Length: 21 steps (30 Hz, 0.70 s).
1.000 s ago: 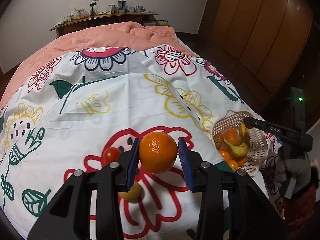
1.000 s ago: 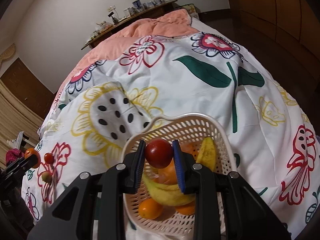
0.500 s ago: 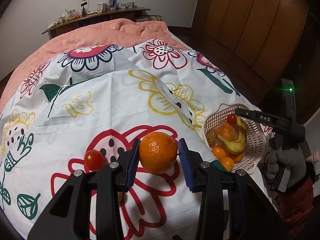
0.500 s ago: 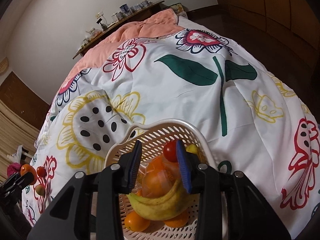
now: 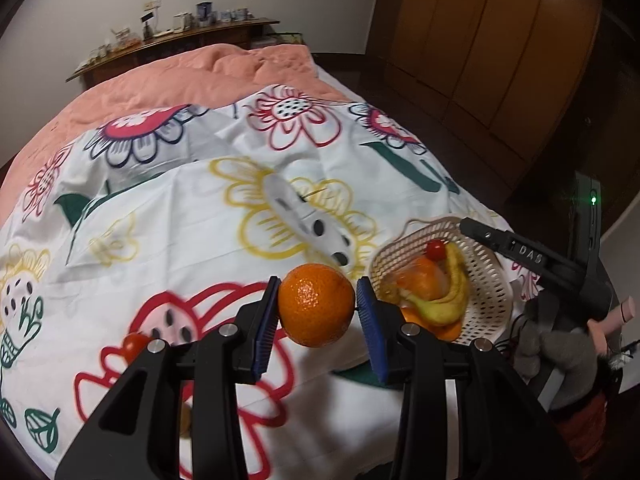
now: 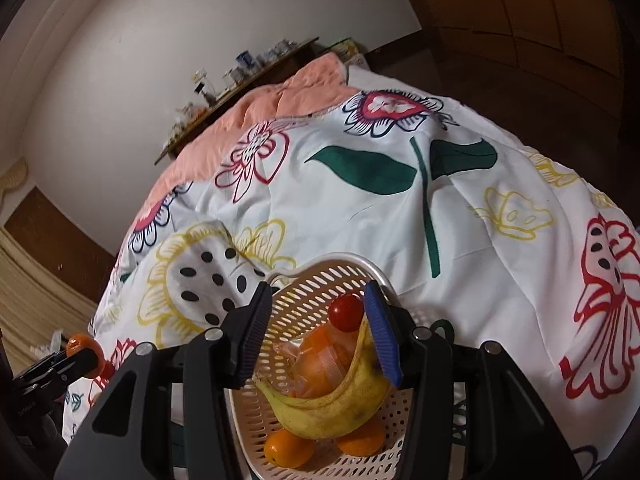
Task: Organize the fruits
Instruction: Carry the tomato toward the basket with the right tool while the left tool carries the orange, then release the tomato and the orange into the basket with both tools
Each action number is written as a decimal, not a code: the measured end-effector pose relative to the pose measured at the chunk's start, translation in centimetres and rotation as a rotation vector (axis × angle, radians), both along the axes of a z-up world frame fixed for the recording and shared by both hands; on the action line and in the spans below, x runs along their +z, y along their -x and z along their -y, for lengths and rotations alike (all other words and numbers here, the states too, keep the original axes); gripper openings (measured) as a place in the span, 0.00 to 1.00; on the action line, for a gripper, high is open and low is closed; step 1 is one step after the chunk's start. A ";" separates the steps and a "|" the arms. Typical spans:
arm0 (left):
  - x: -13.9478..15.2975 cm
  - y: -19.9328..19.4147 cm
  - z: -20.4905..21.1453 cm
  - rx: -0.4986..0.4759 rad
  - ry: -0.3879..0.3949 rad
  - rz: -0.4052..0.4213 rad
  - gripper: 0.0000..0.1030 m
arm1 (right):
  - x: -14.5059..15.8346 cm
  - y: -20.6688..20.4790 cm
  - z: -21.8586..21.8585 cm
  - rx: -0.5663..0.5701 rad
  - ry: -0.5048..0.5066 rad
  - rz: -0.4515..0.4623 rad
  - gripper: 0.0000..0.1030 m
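Fruits are split between two spots as I watch: most sit in the cream perforated basket [image 6: 320, 280] on the floral bedspread [image 5: 180, 220], and one big orange [image 5: 316, 305] is up in the air, pinched between the blue pads of my left gripper [image 5: 316, 320]. That left claw is clamped on both sides of the orange, holding it just beside the basket, which shows to the right in the left wrist view. Over on my right gripper [image 6: 316, 328], the jaws are opening above the basket, and the small red tomato [image 6: 345, 312] sits between them on top of the pile, close against the right pad [image 6: 382, 338]; I cannot quite tell whether that pad touches it, but the left pad stands clear of it. Below the tomato I see a banana [image 6: 332, 404] curving across the heap, a bagged orange fruit [image 6: 320, 356] behind it, and two small oranges [image 6: 288, 448] at the basket's bottom. Back in the left wrist view, another red tomato [image 5: 134, 346] lies loose on the bedspread, partly hidden behind my left finger. A gloved hand [image 5: 556, 344] grips the right gripper's handle at the frame's right edge. A peach blanket [image 5: 180, 76] covers the far end of the bed.
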<state>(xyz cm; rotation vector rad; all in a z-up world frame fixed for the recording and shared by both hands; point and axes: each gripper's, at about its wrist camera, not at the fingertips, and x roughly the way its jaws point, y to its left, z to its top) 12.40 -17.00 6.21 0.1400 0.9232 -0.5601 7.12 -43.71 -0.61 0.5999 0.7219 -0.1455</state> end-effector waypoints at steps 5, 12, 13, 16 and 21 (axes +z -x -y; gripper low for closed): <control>-0.1 -0.2 2.5 -0.044 -0.010 -0.003 0.38 | -0.2 0.5 -0.5 -0.013 0.045 0.009 0.47; -1.5 -1.3 6.1 -0.094 -0.038 -0.047 0.38 | 1.1 1.4 -0.5 -0.064 0.133 0.045 0.52; -1.8 -1.5 6.6 -0.101 -0.042 -0.055 0.38 | 1.3 1.6 -0.5 -0.076 0.150 0.048 0.53; -2.5 -1.8 7.7 -0.120 -0.049 -0.076 0.38 | 1.5 1.8 -0.3 -0.103 0.187 0.042 0.53; -3.3 -2.0 9.4 -0.153 -0.065 -0.093 0.38 | 0.8 1.3 0.0 -0.096 0.187 0.024 0.53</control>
